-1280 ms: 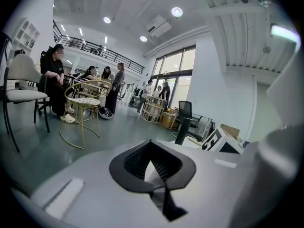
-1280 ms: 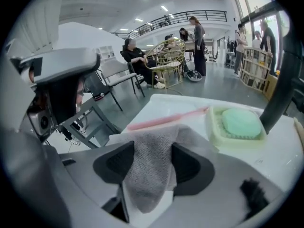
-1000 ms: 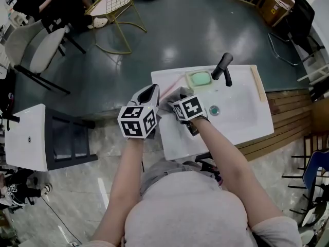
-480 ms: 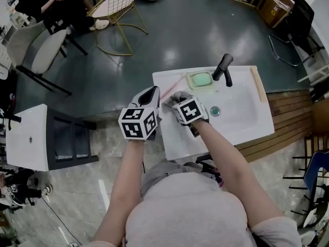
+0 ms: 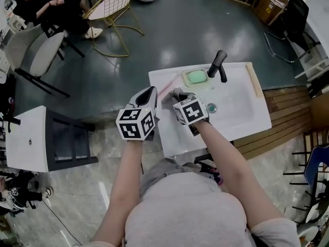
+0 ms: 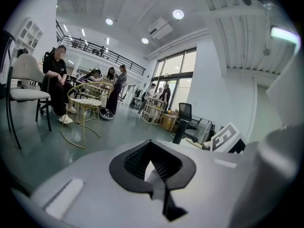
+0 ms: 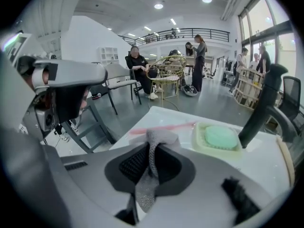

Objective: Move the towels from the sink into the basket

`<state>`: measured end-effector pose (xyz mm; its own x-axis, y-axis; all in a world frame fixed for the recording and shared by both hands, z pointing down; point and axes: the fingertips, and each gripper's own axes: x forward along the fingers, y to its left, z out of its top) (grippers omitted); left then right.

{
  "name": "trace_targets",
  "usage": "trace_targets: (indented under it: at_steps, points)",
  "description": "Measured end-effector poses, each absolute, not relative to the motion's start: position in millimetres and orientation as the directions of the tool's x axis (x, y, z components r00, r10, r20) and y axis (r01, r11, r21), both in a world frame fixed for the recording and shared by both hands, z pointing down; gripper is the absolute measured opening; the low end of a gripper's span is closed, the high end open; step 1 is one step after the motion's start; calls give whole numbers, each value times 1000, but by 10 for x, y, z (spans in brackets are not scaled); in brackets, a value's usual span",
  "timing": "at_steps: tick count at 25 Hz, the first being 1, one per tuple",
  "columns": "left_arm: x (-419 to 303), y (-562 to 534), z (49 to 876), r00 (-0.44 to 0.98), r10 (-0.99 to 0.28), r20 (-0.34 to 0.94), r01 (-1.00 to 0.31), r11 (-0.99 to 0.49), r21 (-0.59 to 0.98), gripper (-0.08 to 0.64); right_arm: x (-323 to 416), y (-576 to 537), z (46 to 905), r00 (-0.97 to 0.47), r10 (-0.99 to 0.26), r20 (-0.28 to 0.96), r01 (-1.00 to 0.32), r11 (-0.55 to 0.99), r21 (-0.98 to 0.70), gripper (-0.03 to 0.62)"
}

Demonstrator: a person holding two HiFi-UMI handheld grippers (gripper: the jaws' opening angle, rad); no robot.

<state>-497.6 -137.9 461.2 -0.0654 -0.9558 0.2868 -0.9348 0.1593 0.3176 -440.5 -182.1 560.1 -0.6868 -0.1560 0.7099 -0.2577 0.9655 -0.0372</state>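
Right hand-held gripper: its jaws have just closed and now pinch the grey towel.
Towel: over the left end of the white sink. It is a thin strip that runs along the jaws, with its bunched end pointing ahead past the tips.
Left hand-held gripper: pressed together, empty, just beside the sink.

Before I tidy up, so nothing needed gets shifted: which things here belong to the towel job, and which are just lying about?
Job: grey towel, pinched in the jaws of the right gripper; sink.
Lying about: green soap, pink stick, black tap, wooden strip.
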Motion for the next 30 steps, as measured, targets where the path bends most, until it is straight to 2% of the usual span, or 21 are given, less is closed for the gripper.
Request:
trace_targets:
  at_steps: [30]
  points:
    - [-4346, -1167, 4116, -32, -970, 242, -949, 105, 296, 5, -3824, -1636, 4616, -812, -267, 518, -328, 944, -27, 43]
